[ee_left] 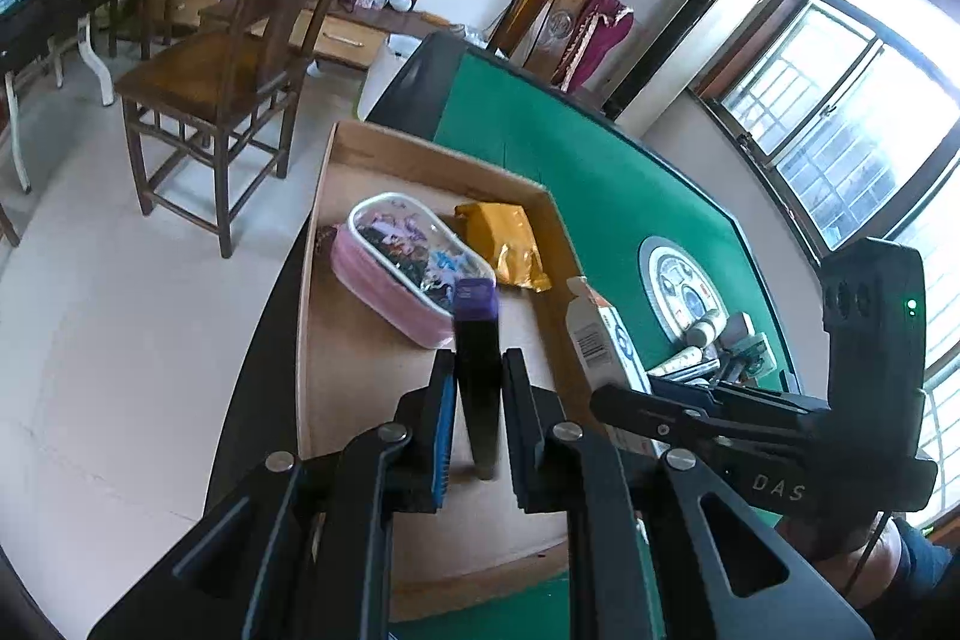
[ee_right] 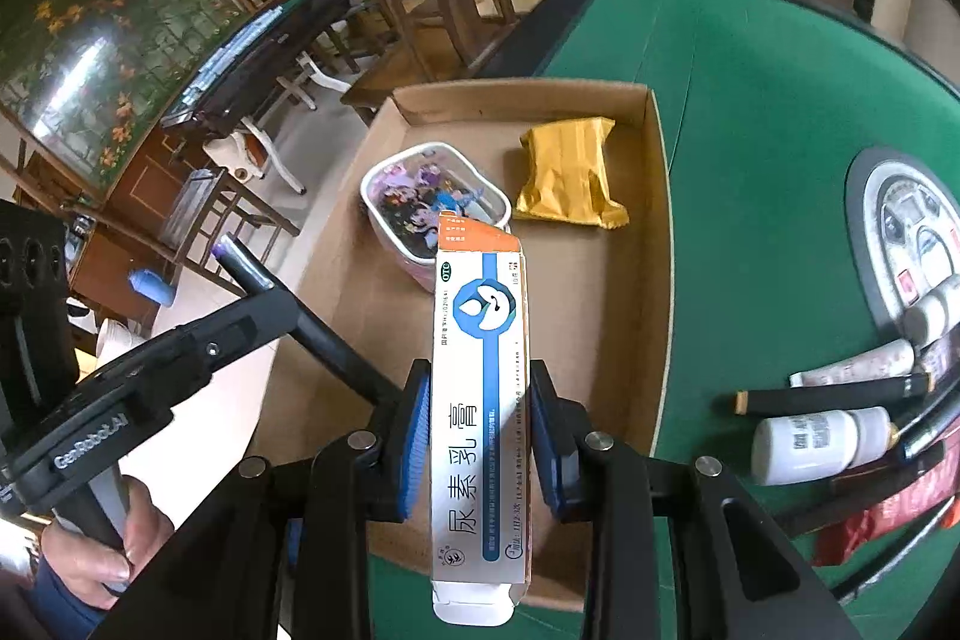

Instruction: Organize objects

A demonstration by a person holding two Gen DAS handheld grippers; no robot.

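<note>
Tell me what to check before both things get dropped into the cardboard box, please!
1. Left gripper pinches the dark tube with the purple cap: ok.
2. Right gripper clamps the white and blue ointment carton: ok.
3. Both items hang over the cardboard box: ok.
4. Bare box floor in front of the pink pouch and yellow packet: ok.
5. The two grippers are clear of each other: cannot tell, they look close.
6. Carton's open flaps will clear the box wall: cannot tell.
</note>
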